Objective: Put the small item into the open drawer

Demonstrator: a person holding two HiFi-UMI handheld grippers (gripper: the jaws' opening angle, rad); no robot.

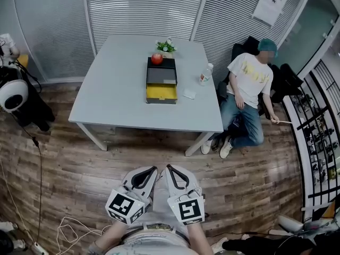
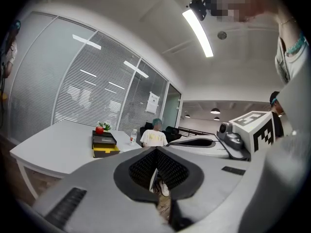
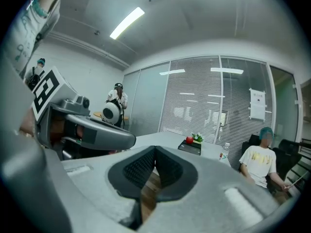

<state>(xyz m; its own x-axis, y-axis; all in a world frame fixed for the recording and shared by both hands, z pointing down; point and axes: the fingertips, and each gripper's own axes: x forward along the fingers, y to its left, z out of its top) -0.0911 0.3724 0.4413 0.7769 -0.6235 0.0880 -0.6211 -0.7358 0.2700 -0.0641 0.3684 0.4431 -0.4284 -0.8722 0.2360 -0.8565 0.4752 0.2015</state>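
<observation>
Both jaws are clenched on nothing: left hand-held gripper (image 1: 153,169) and right hand-held gripper (image 1: 169,168) hang well short of the desk (image 1: 114,92). I judge this the approach. The small item (image 1: 189,93) lies just beside the open drawer (image 1: 161,93), so next I must close in and open one.

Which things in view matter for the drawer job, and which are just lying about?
Job: open yellow drawer; black drawer unit; small white item beside it, probably the one to stow; left gripper and right gripper, both shut and empty.

Lying about: red apple on the unit; plant; water bottle; seated person.
</observation>
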